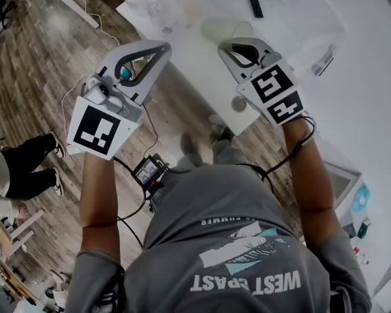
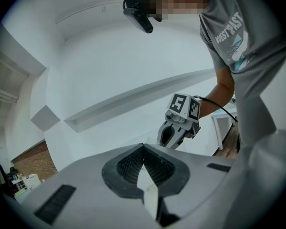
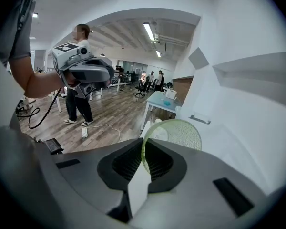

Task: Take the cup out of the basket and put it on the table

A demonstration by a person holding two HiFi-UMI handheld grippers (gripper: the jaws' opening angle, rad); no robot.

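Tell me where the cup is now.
The cup is pinched by its rim in the right gripper, over the table, upper middle of the head view.

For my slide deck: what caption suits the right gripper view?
Right gripper clamped on the rim of a translucent green cup, wood floor beyond.

Both arms reach forward; the left tongs look shut and empty, while the right tongs pinch the rim of the cup.

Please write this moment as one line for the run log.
right tongs: shut on green cup rim | left tongs: shut, empty | green cup: held over white table
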